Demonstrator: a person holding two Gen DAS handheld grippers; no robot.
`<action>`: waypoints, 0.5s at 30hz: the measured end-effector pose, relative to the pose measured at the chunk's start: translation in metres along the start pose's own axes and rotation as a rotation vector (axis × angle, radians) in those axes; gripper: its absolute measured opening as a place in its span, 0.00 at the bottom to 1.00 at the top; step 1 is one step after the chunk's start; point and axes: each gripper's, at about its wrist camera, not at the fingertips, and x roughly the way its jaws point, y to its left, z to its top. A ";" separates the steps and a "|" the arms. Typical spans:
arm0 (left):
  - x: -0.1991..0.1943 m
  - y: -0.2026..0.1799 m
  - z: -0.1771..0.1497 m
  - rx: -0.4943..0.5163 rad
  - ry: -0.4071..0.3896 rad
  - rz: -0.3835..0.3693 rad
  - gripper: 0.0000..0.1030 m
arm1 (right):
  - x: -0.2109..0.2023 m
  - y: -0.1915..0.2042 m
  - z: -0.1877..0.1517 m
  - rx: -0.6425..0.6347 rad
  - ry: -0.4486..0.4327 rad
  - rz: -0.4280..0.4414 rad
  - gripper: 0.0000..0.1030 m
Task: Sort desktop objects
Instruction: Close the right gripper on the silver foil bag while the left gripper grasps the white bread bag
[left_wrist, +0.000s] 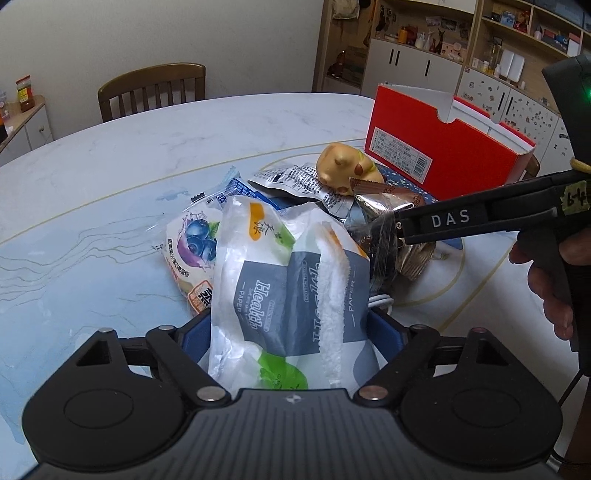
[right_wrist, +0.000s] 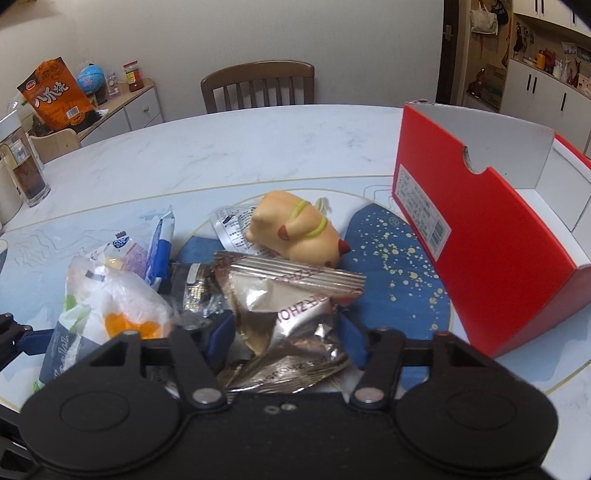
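My left gripper (left_wrist: 291, 332) is shut on a white and grey tissue pack (left_wrist: 288, 288) marked "Health paper", which fills the space between its blue fingers. My right gripper (right_wrist: 286, 332) is shut on a silver and brown foil snack packet (right_wrist: 284, 317); it also shows in the left wrist view (left_wrist: 391, 236), gripped by the black right gripper (left_wrist: 397, 230). A yellow pig toy (right_wrist: 295, 230) lies behind the packet on a printed wrapper (right_wrist: 231, 229). A blueberry snack bag (left_wrist: 192, 247) and a blue and white wrapper (right_wrist: 160, 243) lie to the left.
An open red box (right_wrist: 480, 236) with a white inside stands at the right on the marble table (right_wrist: 221, 155). A wooden chair (right_wrist: 258, 86) stands behind the table. A glass (right_wrist: 31, 177) stands at the far left. Shelves and cabinets line the back right.
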 end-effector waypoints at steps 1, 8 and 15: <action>0.000 0.001 0.000 -0.002 0.003 -0.006 0.80 | 0.000 0.001 0.000 -0.002 0.000 -0.005 0.53; -0.008 0.006 0.006 -0.016 -0.004 -0.035 0.68 | -0.008 0.003 0.003 0.001 0.007 -0.024 0.47; -0.018 0.010 0.011 -0.025 -0.020 -0.054 0.55 | -0.028 0.001 0.006 0.009 -0.015 -0.040 0.46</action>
